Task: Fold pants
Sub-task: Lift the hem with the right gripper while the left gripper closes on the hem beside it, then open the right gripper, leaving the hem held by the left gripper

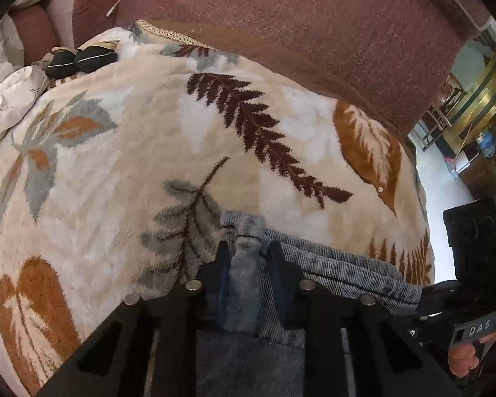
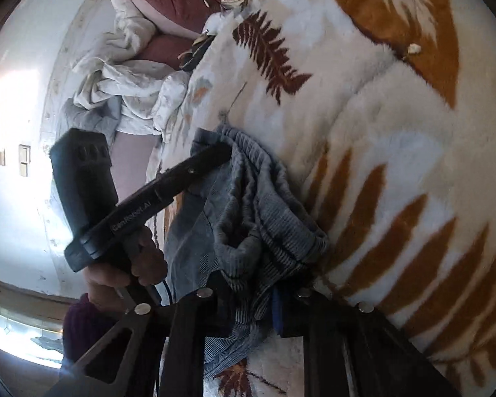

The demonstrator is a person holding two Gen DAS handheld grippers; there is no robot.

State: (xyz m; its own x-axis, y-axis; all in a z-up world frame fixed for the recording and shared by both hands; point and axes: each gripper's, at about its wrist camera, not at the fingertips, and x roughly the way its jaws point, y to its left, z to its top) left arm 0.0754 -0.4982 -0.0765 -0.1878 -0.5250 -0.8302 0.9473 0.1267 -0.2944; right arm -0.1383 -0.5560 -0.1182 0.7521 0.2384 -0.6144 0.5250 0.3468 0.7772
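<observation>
Grey-blue denim pants (image 1: 330, 268) lie bunched on a fleecy leaf-patterned blanket (image 1: 115, 165) at the near edge. In the left wrist view, my left gripper (image 1: 246, 248) is shut on a fold of the waistband, which stands up between the two black fingers. In the right wrist view, my right gripper (image 2: 251, 301) is shut on another part of the gathered denim (image 2: 248, 205), and the cloth hangs between its fingers. The left gripper (image 2: 215, 152) shows there too, its tip on the far corner of the pants, with a person's hand (image 2: 142, 264) on its handle.
A maroon upholstered cushion (image 1: 314, 33) runs behind the blanket. Two small black rounded things (image 1: 79, 61) rest at the blanket's far left. Crumpled white bedding (image 2: 122, 76) is piled beyond the pants. Pale floor (image 1: 446, 178) and furniture lie past the bed's right edge.
</observation>
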